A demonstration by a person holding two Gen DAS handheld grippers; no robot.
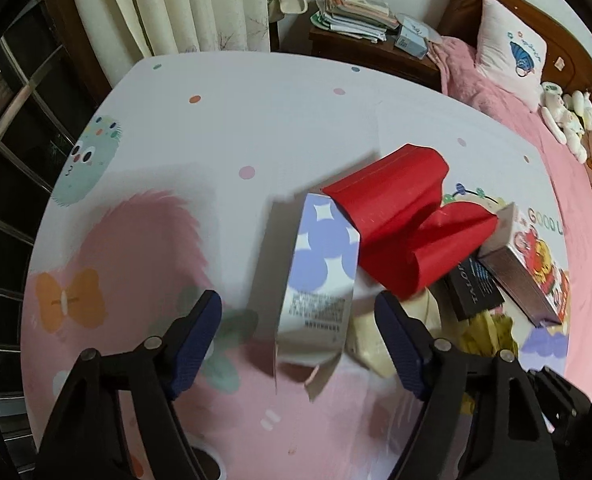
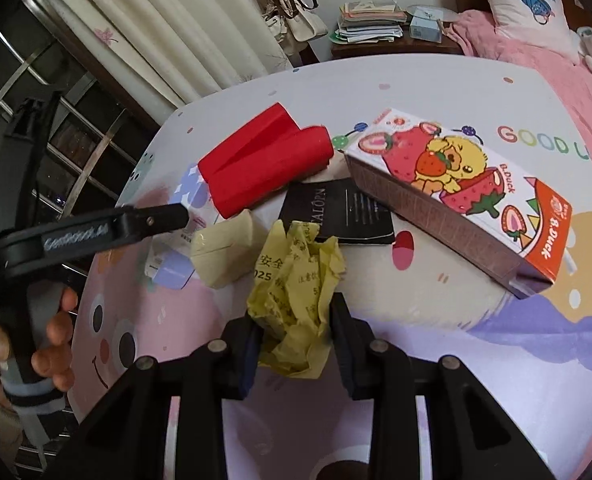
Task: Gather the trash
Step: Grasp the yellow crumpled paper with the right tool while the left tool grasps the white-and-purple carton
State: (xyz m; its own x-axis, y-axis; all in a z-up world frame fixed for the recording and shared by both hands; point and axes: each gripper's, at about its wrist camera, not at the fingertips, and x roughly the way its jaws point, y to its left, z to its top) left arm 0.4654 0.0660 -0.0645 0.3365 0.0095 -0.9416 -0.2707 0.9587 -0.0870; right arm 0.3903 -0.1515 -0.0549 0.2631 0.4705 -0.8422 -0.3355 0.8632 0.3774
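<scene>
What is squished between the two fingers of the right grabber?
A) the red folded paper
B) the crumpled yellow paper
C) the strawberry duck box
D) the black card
B: in the right wrist view the crumpled yellow paper sits between the right gripper fingers, which press on its sides.

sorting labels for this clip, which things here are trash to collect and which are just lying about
Trash to collect:
- crumpled yellow paper, between the right gripper jaws
- white and purple carton, between the open left gripper jaws
- red paper
- strawberry duck box
- black booklet
- beige packet

Just lying about:
- stack of books
- pillow
- curtain
</scene>
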